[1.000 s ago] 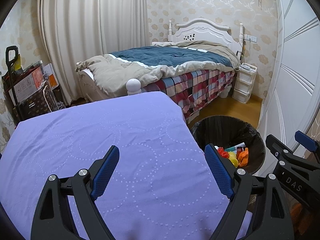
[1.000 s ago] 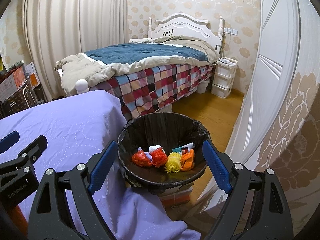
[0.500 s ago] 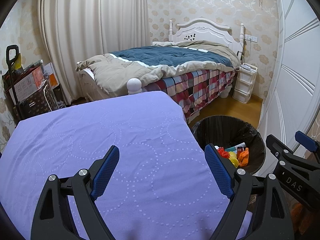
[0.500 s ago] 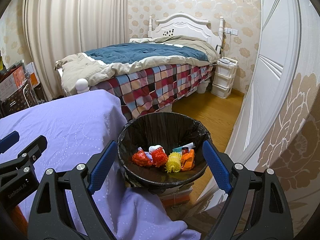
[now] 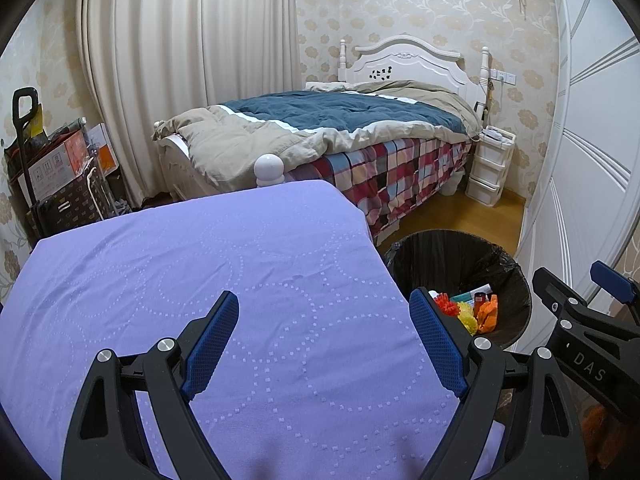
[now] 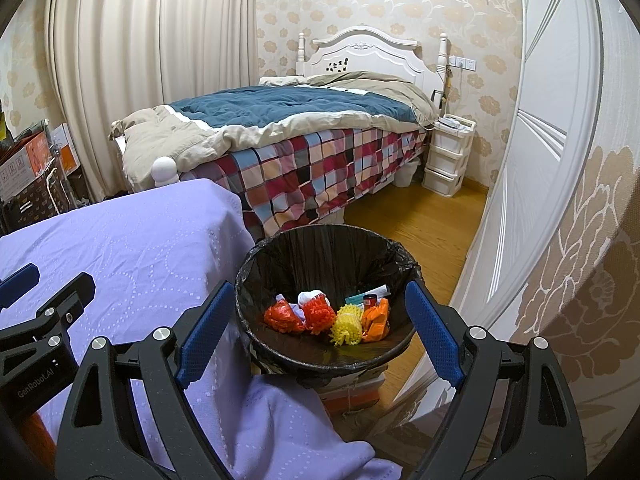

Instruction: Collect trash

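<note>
Trash [image 6: 320, 314] half-hidden in the bin [image 6: 256, 264]; both grippers' jaws gape wide, empty.

Left hand-held gripper [image 5: 324, 336] gapes empty over the purple cloth [image 5: 160, 272], trash bin [image 5: 516, 276] just beside

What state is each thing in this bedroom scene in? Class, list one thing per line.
left gripper: open, empty, above the purple cloth.
right gripper: open, empty, facing the bin.
trash bin: lined with a black bag, holding several bits of trash.
purple cloth: spread flat, nothing lying on the part in view.
bed: unmade, quilt rumpled.
curtains: drawn shut.
</note>
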Tool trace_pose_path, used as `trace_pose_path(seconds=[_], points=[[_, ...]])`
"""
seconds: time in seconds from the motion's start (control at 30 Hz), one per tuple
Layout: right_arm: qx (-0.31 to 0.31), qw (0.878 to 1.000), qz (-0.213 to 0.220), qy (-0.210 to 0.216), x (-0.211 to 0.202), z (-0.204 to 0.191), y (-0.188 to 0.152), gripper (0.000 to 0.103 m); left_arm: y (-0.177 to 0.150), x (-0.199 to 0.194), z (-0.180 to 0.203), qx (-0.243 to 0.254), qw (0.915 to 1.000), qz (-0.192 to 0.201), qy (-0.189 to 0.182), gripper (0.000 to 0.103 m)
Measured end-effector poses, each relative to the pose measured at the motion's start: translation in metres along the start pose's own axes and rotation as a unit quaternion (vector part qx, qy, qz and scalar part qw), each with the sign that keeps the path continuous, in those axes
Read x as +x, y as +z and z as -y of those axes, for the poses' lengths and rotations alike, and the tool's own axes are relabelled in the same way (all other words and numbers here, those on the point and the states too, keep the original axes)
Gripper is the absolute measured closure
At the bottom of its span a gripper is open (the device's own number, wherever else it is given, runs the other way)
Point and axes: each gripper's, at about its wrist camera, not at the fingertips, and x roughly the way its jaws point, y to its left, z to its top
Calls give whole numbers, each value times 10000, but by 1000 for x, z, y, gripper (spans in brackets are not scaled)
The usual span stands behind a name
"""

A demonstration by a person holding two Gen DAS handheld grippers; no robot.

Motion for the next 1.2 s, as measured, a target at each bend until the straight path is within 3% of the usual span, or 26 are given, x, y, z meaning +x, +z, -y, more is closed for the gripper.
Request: trace_pose_path(seconds=[1.2], points=[[-10,10000,-1,-2,1,-1,0,18,-2,-2,-1,24,10000,50,61,19]])
